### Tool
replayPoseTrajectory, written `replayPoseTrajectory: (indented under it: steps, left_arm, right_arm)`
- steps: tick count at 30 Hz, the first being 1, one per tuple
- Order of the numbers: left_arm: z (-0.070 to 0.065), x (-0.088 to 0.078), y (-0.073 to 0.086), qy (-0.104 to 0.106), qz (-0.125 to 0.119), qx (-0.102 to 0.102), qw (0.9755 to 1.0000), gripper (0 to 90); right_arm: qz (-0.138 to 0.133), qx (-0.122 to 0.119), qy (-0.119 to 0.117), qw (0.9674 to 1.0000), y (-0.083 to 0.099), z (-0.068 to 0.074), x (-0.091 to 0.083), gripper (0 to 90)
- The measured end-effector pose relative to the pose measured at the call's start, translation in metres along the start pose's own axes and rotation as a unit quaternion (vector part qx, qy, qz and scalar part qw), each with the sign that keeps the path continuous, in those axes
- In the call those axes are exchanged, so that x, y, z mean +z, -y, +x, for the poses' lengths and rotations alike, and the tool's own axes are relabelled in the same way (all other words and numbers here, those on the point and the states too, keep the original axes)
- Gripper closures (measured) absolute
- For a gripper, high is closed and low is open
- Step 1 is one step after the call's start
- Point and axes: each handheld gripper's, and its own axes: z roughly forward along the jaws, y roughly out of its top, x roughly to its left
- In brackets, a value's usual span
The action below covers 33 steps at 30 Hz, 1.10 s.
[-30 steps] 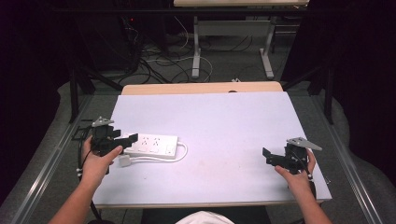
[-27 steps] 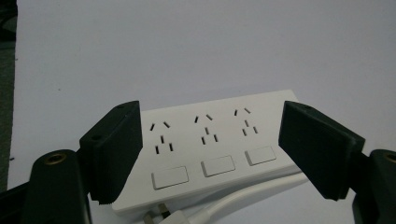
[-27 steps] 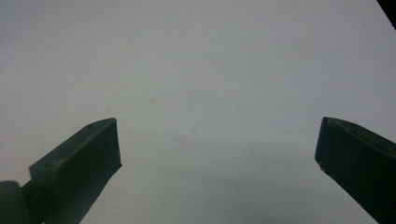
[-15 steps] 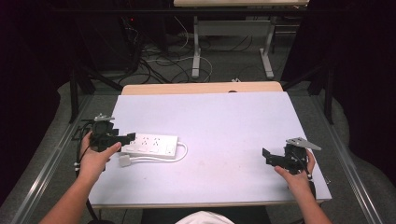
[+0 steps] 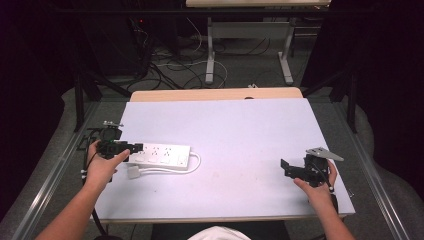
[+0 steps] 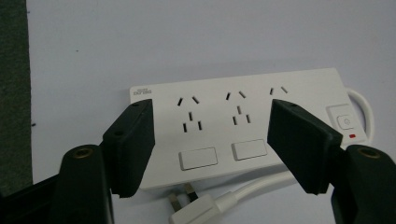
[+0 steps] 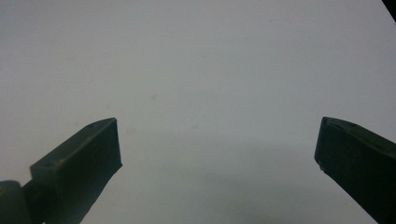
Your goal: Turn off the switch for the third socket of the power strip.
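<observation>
The left gripper [image 6: 210, 140] is hovering at the left end of a white power strip [image 6: 243, 126], its jaws spread wide and framing the strip's sockets and two rocker switches without touching it as far as the left gripper view shows. In the high view this gripper [image 5: 131, 149] is sitting in the person's left hand [image 5: 102, 167], with its jaws reaching over the strip's near-left end. The power strip [image 5: 162, 155] is lying flat on the left part of the pale table top [image 5: 240, 130], long side running left to right. Its white cord [image 5: 195, 162] is looping out from the right end and running back along the near edge to a white plug [image 6: 196, 210], which is lying on the table just beside the strip, prongs up.

The right gripper [image 5: 286, 169] is resting low over the table's right side, well apart from the strip, held in the right hand [image 5: 320, 187]. In the right gripper view its jaws are standing wide apart over bare table surface [image 7: 210, 93].
</observation>
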Motion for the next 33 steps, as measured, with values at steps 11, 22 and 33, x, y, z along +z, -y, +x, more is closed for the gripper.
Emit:
replayPoseTrajectory:
  steps: [11, 22, 33]
  left_arm:
    - [0.011, 0.012, -0.001, 0.011, 0.038, -0.056, 0.9976, 44.8]
    - [0.01, 0.021, 0.0, -0.012, 0.063, -0.049, 0.9968, 64.8]
    - [0.012, 0.027, 0.001, -0.027, 0.086, -0.055, 0.9944, 76.5]
  right_arm:
    - [0.02, 0.002, -0.005, 0.9998, 0.0, -0.001, -0.002, 0.1]
    - [0.018, 0.006, -0.007, 0.9998, 0.0, -0.002, -0.001, 0.4]
    - [0.02, 0.007, -0.007, 0.9997, 0.0, -0.002, -0.001, 0.6]
